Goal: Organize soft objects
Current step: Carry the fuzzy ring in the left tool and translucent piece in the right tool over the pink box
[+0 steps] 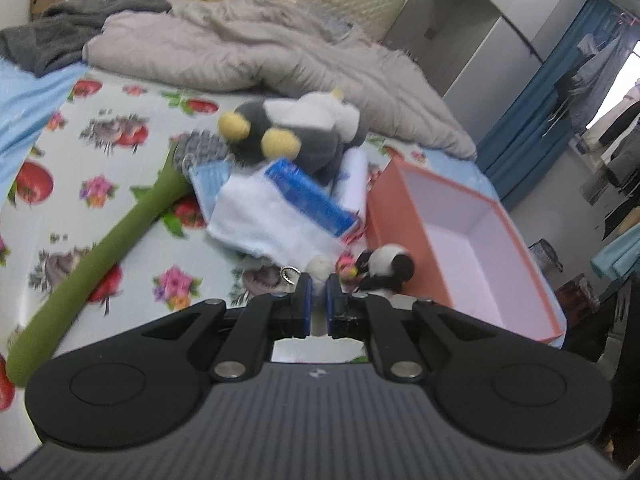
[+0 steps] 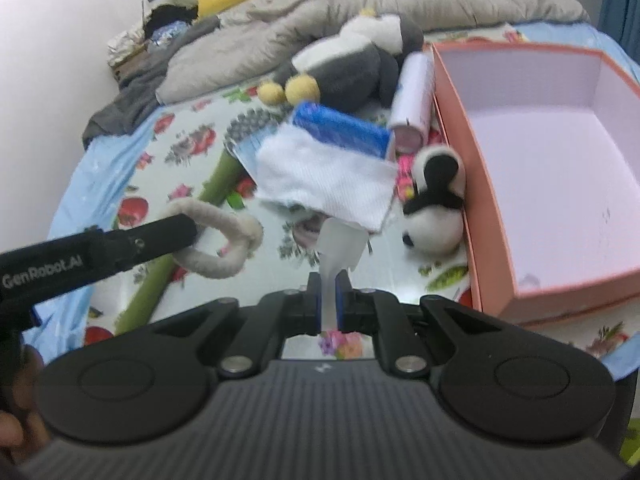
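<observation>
Fruit-and-flower printed sheeting covers the bed (image 1: 100, 152), with a rumpled grey quilted duvet (image 1: 248, 48) heaped across the upper part of both views. An open salmon-pink cardboard box with a pale lilac lining (image 2: 552, 168) sits at the right of each frame, nothing inside it. Lying along the left side is a long green padded stick (image 1: 108, 248). Near the middle, a grey-and-white plush penguin with yellow feet (image 1: 288, 132) rests at the edge of the duvet, and just below it a white folded cloth (image 2: 332, 180) carries a blue plastic-wrapped pack (image 2: 344, 130). Beside the box wall lies a white roll with a pink end (image 2: 412, 96). A small black-and-white plush panda (image 2: 436, 200) leans against the box's outer left wall.

In the right wrist view, the left hand-held gripper (image 2: 192, 228) enters from the left, its tip pinching a cream fuzzy loop (image 2: 228, 240) above the sheet. The right hand-held gripper (image 2: 329, 292) at bottom centre has its jaws drawn narrow around a thin white strip (image 2: 340, 248) that hangs below the cloth.
</observation>
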`<state>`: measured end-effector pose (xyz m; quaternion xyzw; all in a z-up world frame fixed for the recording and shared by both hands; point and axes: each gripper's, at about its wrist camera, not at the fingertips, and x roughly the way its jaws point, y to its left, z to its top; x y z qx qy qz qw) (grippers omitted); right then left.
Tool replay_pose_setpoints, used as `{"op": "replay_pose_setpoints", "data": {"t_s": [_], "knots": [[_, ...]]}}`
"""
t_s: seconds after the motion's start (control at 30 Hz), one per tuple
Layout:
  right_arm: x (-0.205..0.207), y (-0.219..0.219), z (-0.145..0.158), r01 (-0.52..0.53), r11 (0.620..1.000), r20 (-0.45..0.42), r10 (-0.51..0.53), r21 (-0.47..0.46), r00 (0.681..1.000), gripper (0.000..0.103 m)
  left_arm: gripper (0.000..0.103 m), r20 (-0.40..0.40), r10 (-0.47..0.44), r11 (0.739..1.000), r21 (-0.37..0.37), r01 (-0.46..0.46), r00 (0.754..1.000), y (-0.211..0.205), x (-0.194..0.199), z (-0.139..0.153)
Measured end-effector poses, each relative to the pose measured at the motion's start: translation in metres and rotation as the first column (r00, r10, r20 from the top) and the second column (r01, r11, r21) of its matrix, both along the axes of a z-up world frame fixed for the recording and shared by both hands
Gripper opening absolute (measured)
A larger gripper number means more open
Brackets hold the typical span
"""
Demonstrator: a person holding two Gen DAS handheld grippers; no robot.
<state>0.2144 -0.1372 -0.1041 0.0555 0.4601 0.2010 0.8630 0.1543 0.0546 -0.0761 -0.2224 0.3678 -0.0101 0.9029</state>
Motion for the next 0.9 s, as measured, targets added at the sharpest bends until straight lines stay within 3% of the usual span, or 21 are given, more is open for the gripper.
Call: {"op": "replay_pose_setpoints", "data": {"t_s": [0.37,0.7,0.9], "knots": [[0.017,-0.006,0.064,0.011,0.999,0.135,-0.017,0.042,0.991,0.01,0.008,0.123,-0.047,0.999,0.027,0.044,0.991,-0.005,0.025,0.058],[0.009,-0.024,0.094,0.025,0.997,0.23,-0.043,0.079,0.972,0.01,0.009,0.204,-0.104,0.992,0.087,0.088,0.973,-0.024,0.031,0.103],[0.009,-0.042,0.104,0.054,0.996,0.283,-0.073,0.076,0.956,0.01,0.009,0.215,-0.139,0.989,0.088,0.123,0.967,-0.046,0.038,0.111]]}}
